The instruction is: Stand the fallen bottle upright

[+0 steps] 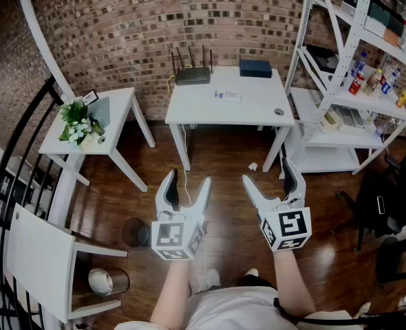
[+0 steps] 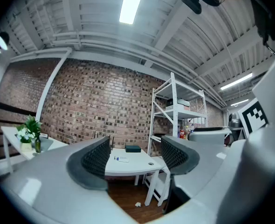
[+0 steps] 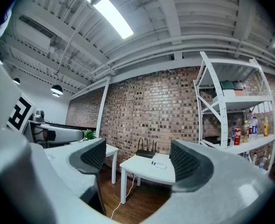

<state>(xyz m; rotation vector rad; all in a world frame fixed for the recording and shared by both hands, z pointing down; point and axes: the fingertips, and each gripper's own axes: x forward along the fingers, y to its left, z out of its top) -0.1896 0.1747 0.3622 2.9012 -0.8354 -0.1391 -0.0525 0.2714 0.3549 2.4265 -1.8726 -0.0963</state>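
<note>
A small clear bottle with a blue end (image 1: 228, 96) lies on its side on the white table (image 1: 203, 105) against the brick wall. It also shows in the left gripper view as the bottle (image 2: 121, 159) and in the right gripper view as the bottle (image 3: 160, 166), framed between the jaws and far off. My left gripper (image 1: 187, 179) and right gripper (image 1: 266, 172) are held level side by side over the wooden floor, well short of the table. Both are open and empty.
On the table stand a black router (image 1: 193, 74), a dark blue box (image 1: 256, 68) and a small round object (image 1: 279, 112). A side table with flowers (image 1: 79, 122) is at left, a white shelf rack with bottles (image 1: 358, 81) at right. A white chair (image 1: 38, 260) and metal bin (image 1: 108, 280) are near left.
</note>
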